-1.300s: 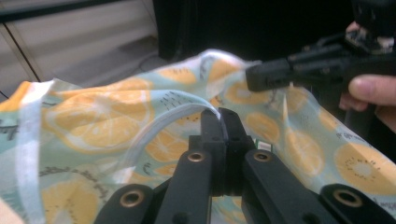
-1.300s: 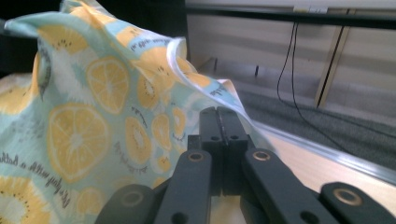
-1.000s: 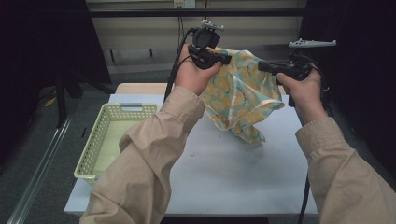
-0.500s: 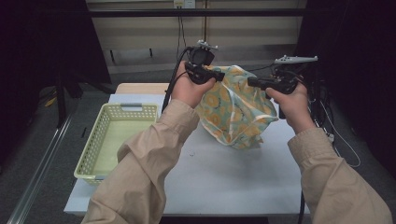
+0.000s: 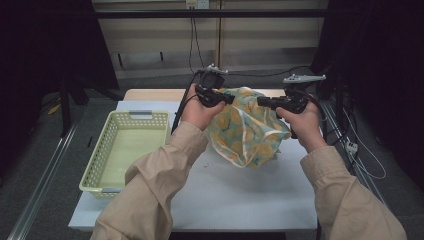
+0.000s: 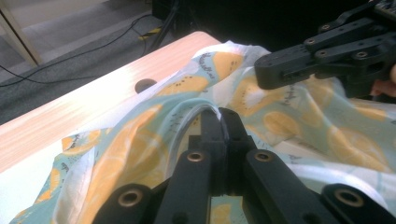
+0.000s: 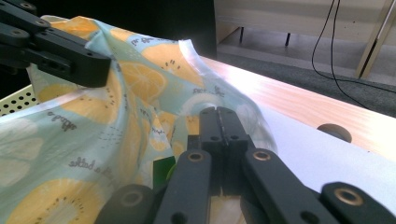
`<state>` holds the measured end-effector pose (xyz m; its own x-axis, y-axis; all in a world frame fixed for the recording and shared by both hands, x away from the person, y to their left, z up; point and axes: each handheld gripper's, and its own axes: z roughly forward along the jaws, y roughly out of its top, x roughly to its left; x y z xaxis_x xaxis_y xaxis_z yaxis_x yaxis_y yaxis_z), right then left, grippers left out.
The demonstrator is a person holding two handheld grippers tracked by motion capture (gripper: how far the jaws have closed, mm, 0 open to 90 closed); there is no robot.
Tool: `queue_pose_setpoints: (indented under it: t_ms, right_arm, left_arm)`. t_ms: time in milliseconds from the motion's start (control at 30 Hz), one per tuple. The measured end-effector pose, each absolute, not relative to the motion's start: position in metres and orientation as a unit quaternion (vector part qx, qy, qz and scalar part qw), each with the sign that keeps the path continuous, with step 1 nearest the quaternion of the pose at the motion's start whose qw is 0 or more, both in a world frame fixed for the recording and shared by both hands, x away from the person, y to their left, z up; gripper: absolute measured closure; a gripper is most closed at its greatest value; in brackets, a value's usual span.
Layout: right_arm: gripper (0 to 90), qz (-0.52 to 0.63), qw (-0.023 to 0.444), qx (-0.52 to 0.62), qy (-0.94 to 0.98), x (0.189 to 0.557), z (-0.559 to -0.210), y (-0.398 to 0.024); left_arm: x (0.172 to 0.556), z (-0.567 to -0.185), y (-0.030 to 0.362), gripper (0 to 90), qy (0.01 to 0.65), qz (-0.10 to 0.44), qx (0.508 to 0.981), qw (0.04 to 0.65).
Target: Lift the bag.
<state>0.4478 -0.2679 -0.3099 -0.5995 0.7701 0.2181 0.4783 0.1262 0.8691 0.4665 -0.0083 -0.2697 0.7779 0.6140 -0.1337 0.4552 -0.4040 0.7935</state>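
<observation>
While the thin, pale-green cloth printed with orange citrus slices (image 5: 247,130) hung crumpled between them above the white worktop (image 5: 240,190), the left tongs (image 5: 226,97) and right tongs (image 5: 264,101) were each clamped shut on its upper edge. Spreading or folding seemingly remained undone; the perforated yellow plastic basket (image 5: 107,150) sat apart, holding nothing.

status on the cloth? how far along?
Done: both grippers, left and right, are shut on the fruit-print cloth's top edge. In hand: the cloth hangs between them, its bottom bunched on the table. Left: probably spreading or folding it; the yellow basket holds nothing.
</observation>
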Motion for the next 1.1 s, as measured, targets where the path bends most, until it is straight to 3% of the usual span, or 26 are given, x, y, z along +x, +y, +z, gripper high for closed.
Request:
queue_pose_setpoints:
  t_ms: [100, 233, 333, 500, 800, 1100]
  right_arm:
    - [88.0, 0.511, 0.143, 0.424, 0.734, 0.445, -0.314, -0.266]
    - [75.0, 0.508, 0.142, 0.424, 0.736, 0.44, -0.32, -0.265]
    - [58.0, 0.513, 0.144, 0.427, 0.73, 0.435, -0.321, -0.265]
    - [33.5, 0.506, 0.148, 0.427, 0.734, 0.424, -0.319, -0.264]
    - [21.9, 0.499, 0.142, 0.409, 0.751, 0.402, -0.32, -0.263]
    - [21.7, 0.507, 0.141, 0.393, 0.754, 0.382, -0.311, -0.265]
  left_arm:
    - [0.464, -0.278, -0.005, 89.0, 0.319, 0.081, 0.833, 0.445]
    - [0.459, -0.284, 0.002, 74.1, 0.309, 0.083, 0.836, 0.446]
    - [0.453, -0.285, 0.009, 49.9, 0.308, 0.087, 0.831, 0.455]
    - [0.44, -0.286, 0.026, 25.2, 0.296, 0.082, 0.836, 0.456]
    - [0.419, -0.285, 0.052, 14.5, 0.277, 0.089, 0.837, 0.464]
    - [0.402, -0.286, 0.079, 12.0, 0.269, 0.081, 0.839, 0.466]
